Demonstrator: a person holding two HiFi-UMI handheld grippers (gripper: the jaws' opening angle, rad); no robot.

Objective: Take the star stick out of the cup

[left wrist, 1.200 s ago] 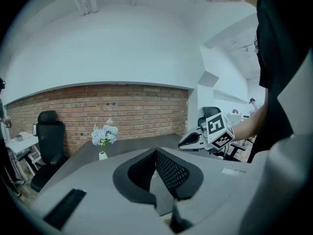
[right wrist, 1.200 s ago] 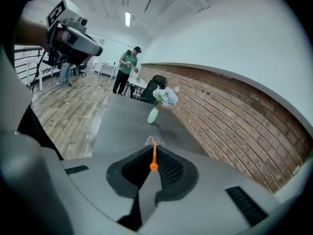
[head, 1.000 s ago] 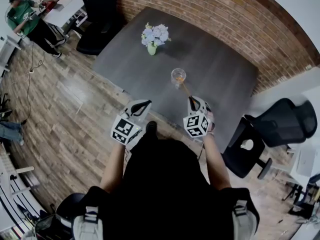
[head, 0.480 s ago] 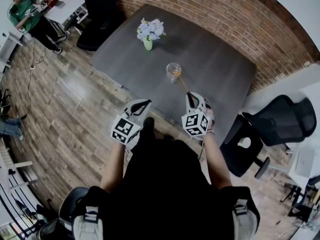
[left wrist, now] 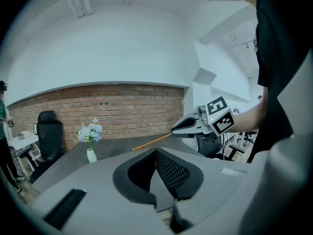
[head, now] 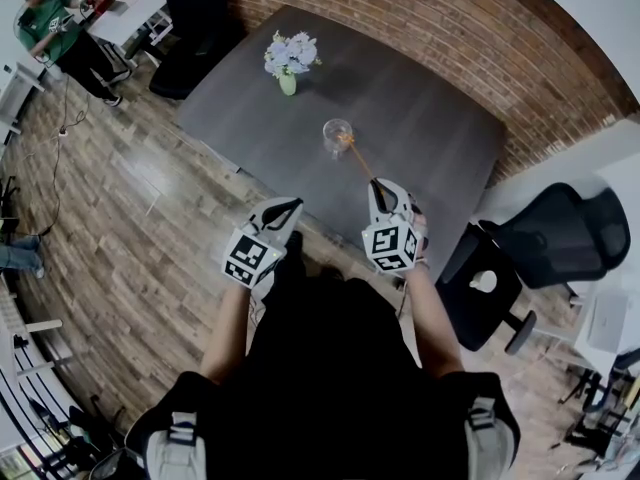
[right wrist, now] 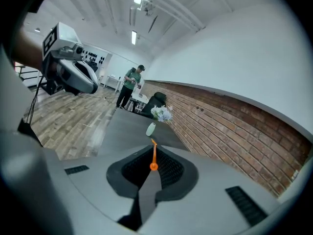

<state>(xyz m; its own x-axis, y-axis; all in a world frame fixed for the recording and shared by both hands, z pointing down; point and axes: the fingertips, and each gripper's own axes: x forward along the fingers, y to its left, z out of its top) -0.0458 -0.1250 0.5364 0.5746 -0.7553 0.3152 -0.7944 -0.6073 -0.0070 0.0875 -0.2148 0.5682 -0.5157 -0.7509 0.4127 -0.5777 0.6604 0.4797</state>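
Observation:
A clear cup (head: 337,136) stands on the dark grey table (head: 430,138). The thin orange star stick (head: 362,165) slants from the cup's rim back to my right gripper (head: 378,186), which is shut on its near end. Whether the far end is inside the cup or just over it I cannot tell. In the right gripper view the stick (right wrist: 153,158) runs straight out between the closed jaws of the right gripper (right wrist: 153,153). My left gripper (head: 290,206) hovers off the table's near edge, shut and empty. The left gripper (left wrist: 156,153) view shows the stick (left wrist: 149,142) and the right gripper (left wrist: 174,131).
A small vase of pale flowers (head: 287,68) stands on the table beyond the cup. Black office chairs sit at the right (head: 555,238) and far left (head: 195,28). A brick wall (head: 450,28) borders the table. A person in green (head: 48,26) stands far off on the wood floor.
The cup and vase have slid up and left in the head view. My right gripper, still holding the stick, has drawn back a little from the cup. The left gripper has barely moved.

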